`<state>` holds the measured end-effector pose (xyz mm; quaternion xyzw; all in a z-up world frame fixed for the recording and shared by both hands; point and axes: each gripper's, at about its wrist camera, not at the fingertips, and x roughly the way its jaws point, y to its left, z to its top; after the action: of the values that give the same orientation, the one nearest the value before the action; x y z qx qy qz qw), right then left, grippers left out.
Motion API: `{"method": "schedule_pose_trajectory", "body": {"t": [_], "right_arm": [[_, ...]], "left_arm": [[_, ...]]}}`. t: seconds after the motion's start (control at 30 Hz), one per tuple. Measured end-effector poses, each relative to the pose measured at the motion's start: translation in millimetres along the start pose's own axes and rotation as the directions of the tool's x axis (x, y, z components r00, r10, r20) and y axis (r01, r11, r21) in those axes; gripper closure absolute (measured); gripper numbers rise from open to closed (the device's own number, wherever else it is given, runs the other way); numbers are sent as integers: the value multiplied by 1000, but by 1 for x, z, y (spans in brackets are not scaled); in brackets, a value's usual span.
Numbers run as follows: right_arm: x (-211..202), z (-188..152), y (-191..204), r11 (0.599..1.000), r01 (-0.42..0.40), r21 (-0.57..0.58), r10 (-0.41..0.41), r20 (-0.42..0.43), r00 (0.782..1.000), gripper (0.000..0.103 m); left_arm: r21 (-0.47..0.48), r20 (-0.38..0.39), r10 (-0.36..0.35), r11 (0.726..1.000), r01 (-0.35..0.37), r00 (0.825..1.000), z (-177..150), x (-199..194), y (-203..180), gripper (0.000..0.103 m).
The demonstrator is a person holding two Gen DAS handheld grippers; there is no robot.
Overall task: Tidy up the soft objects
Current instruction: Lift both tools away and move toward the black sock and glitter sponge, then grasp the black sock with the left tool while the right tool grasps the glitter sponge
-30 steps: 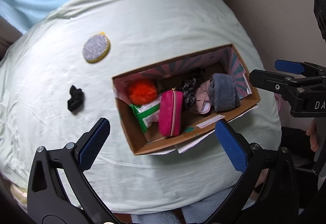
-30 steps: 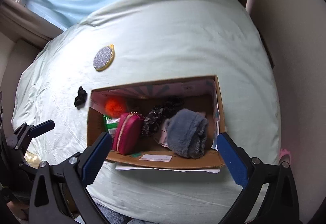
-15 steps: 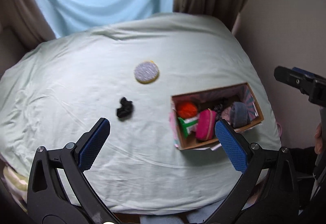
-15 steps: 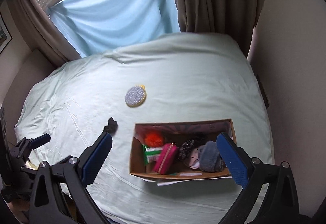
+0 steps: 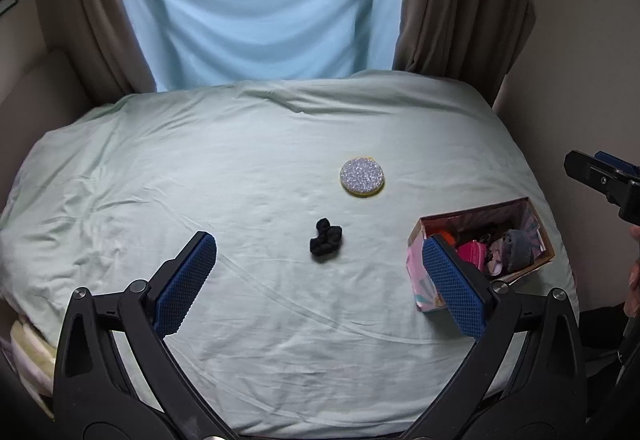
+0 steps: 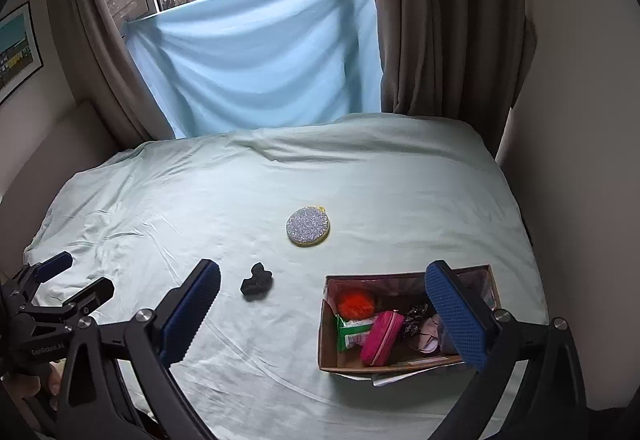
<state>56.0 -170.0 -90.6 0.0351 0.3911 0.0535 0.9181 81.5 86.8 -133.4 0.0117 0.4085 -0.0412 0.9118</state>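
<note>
While both my grippers, left [image 5: 316, 276] and right [image 6: 322, 314], hang wide open and hold nothing near the edge of the bed [image 5: 200, 179], I think I am between picks. The box [image 6: 326, 320] sits close on my right with soft things inside; the black scrunchie [image 5: 326, 246] lies loose beside it, and the round pad [image 5: 363, 176] lies farther back. I should reach for the scrunchie next and pinch it softly.

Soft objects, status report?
Left gripper and right gripper open, empty. Black scrunchie and glitter pad loose on bed; rest in box. Nothing in the way.
</note>
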Motion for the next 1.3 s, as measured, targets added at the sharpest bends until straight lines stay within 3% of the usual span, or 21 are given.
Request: {"method": "schedule_pose_trajectory", "body": {"t": [0.37,0.67,0.87,1.03,1.3], "right_arm": [[100,27,45,999,1,-39,-3,-52,999,1],[233,49,49,997,7,-80,-21,-182,983,1],[328,46,54,988,-36,-149,-7,-277,961,1],[403,35,49,985,-74,-159,11,-368,930,1],[478,23,41,978,-103,-181,8,-463,886,1]], "left_arm": [[105,-112,-101,988,113,989,-8,98,34,0],[127,-190,-138,978,163,972,-4,211,34,0],[112,-230,-141,979,170,963,-16,283,23,1],[88,-283,-139,981,170,949,-40,339,10,3],[82,-380,-125,982,168,916,-66,403,-11,19]]}}
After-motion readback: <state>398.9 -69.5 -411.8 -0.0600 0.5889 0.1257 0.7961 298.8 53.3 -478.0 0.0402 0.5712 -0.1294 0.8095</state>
